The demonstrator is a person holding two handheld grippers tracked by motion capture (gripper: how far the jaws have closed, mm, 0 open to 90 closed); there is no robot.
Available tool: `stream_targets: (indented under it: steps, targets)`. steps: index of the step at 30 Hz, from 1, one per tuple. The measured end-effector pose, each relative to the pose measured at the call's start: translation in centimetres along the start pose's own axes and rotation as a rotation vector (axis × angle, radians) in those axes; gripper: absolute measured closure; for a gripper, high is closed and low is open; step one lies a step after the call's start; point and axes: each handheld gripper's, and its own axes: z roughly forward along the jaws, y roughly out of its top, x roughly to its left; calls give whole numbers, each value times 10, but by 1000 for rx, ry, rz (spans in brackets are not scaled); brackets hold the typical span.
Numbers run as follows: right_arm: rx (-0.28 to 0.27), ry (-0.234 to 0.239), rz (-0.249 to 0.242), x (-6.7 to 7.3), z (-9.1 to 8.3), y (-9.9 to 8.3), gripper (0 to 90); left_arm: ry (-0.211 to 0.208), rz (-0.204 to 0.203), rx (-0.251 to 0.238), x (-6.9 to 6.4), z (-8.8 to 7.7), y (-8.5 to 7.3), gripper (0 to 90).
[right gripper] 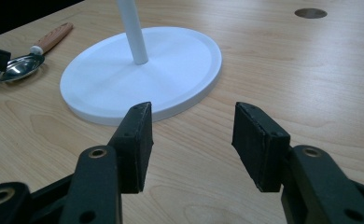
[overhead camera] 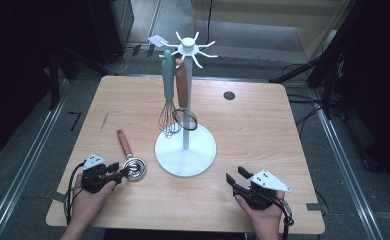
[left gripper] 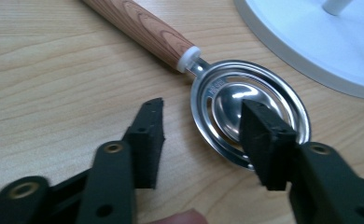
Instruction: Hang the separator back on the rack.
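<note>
A white utensil stand [overhead camera: 185, 145] rises mid-table, its round base [right gripper: 143, 74] in the right gripper view. A teal-handled whisk [overhead camera: 169, 95] and a wood-handled strainer ring [overhead camera: 184, 117] hang from its top hooks. On the table left of the base lies a steel egg separator [overhead camera: 131, 159] with a wood-grain handle [left gripper: 140, 25]. My left gripper [overhead camera: 123, 174] is open, its jaws straddling the near rim of the separator's bowl [left gripper: 227, 95]. My right gripper [overhead camera: 237, 181] is open over bare wood [right gripper: 194, 140], near the front right of the base.
A dark round grommet hole [overhead camera: 229, 95] sits at the table's back right. The table's front edge lies just under both hands. Dark floor, cables and stands surround the table.
</note>
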Motion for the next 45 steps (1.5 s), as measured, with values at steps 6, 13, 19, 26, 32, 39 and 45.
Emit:
stream_targets:
  steps: [6, 13, 19, 26, 32, 39, 45]
  targets:
    - [16, -3, -4, 1, 0, -3, 500, 13, 46, 19, -11, 9, 5, 682]
    - [3, 2, -4, 3, -3, -2, 505, -41, 48, 37, -16, 8, 3, 724]
    - [5, 33, -15, 14, 0, 0, 505, -40, 47, 36, -25, 3, -5, 720]
    - [-38, 31, -9, 35, 5, 3, 529, -43, 37, 31, -34, -3, -13, 716]
    - [-32, 77, -29, 51, 14, 4, 533, -32, 27, 38, -47, -9, -22, 714]
    - [-9, 105, -26, 65, 26, 3, 536, -31, 54, 40, -63, -12, -29, 703]
    - [14, 131, -26, 75, 34, 2, 536, -37, 60, 42, -76, -12, -33, 694]
